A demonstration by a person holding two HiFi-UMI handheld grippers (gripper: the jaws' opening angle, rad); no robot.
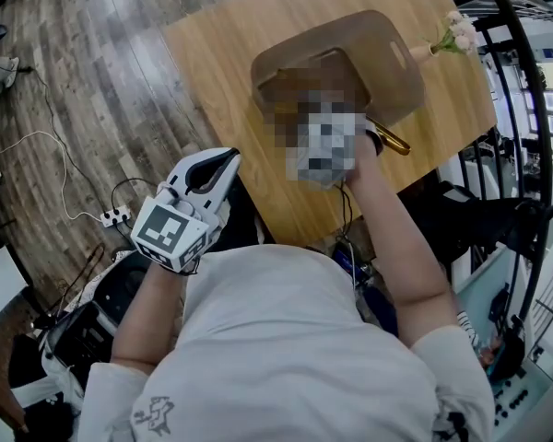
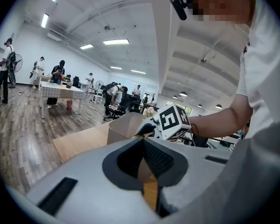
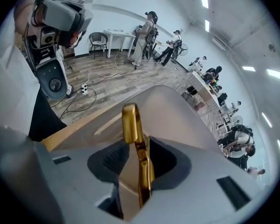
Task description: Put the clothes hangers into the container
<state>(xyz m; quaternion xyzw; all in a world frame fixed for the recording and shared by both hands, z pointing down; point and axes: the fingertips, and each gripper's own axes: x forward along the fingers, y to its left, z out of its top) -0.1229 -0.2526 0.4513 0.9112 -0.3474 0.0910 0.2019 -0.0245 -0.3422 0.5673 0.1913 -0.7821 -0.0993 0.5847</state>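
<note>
A gold metal hanger (image 3: 133, 125) lies between the jaws of my right gripper (image 3: 140, 153), which stand open with a gap on the left side. Its hook pokes up over the beige container (image 3: 177, 111). In the head view the container (image 1: 396, 72) sits on the wooden table (image 1: 221, 72), and a gold end of the hanger (image 1: 394, 140) shows beside my right wrist; a mosaic patch covers the right gripper itself. My left gripper (image 1: 223, 166) hangs off the table's near left side, shut and empty (image 2: 147, 171). From there the container (image 2: 123, 127) and the right gripper's marker cube (image 2: 172, 121) are visible.
A small vase of flowers (image 1: 456, 33) stands at the table's far right. A black metal rack (image 1: 525, 109) rises on the right. A power strip (image 1: 116, 216) and cables lie on the wooden floor at left. People and tables are far off in the room.
</note>
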